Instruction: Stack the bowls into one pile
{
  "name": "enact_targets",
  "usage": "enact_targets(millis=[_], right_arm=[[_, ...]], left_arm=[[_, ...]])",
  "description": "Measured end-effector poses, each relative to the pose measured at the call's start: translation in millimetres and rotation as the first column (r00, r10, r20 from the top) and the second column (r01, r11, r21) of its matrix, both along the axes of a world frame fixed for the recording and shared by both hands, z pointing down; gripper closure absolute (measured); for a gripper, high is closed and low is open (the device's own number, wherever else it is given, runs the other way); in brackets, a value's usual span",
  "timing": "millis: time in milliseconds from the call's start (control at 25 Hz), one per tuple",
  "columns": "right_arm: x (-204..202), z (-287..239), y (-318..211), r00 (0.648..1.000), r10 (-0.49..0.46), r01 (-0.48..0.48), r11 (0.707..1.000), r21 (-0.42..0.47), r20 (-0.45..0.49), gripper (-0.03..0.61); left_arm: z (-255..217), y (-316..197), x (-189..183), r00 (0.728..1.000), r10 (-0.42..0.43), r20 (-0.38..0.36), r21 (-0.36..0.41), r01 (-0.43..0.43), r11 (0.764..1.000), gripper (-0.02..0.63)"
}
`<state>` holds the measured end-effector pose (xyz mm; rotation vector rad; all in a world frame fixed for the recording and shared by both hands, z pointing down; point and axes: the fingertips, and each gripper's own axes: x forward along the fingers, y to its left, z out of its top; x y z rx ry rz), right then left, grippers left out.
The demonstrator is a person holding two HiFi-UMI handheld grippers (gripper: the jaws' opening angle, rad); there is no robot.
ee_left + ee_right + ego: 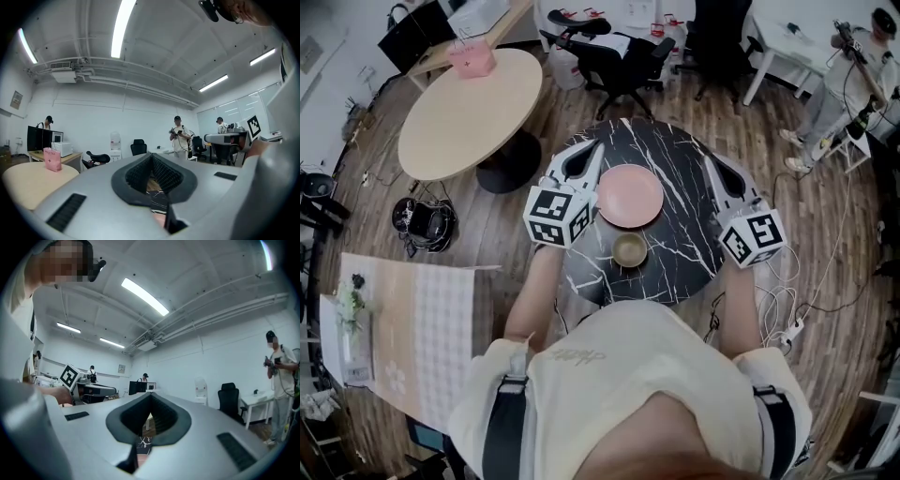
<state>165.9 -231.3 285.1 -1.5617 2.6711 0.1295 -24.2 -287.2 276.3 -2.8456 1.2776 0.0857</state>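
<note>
We hold both tools level over the desk (680, 258), one arm out on each side of the bowls. The left tool (581, 157) lies at 9 o'clock of the pink bowl (630, 197) and the right tool (715, 171) at 3 o'clock. Each tool's jaws are pressed together on nothing. The brown bowl (629, 249) stands just beside the pink one, at its 6 o'clock. Only the head view shows the bowls whole. The gripper views show the room instead, with people standing (178, 136) at its far side.

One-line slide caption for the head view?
Left tongs and right tongs, both shut and empty, flank a pink bowl and small brown bowl, unstacked on a black marble table.
</note>
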Motion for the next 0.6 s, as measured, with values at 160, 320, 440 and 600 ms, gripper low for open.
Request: enact_targets(millis=[160, 320, 440, 600], right_arm=[[-3, 7, 6, 1.0, 0.007, -0.007, 1.0, -0.008, -0.022, 0.572], [-10, 18, 11, 0.997, 0.006, -0.007, 1.0, -0.018, -0.073, 0.572], [-15, 23, 12, 0.997, -0.009, 0.007, 0.999, -0.031, -0.074, 0.572], [-17, 25, 11, 0.997, -0.012, 0.009, 0.999, -0.035, -0.077, 0.572]], left_arm=[[10, 3, 1, 1.0, 0.002, 0.003, -0.019, -0.002, 1.0, 0.592], [29, 6, 2, 1.0, 0.004, 0.002, -0.069, -0.004, 0.998, 0.592], [35, 9, 3, 1.0, 0.007, 0.002, -0.08, -0.007, 0.997, 0.592], [34, 11, 1, 1.0, 0.006, -0.002, -0.078, -0.006, 0.997, 0.592]])
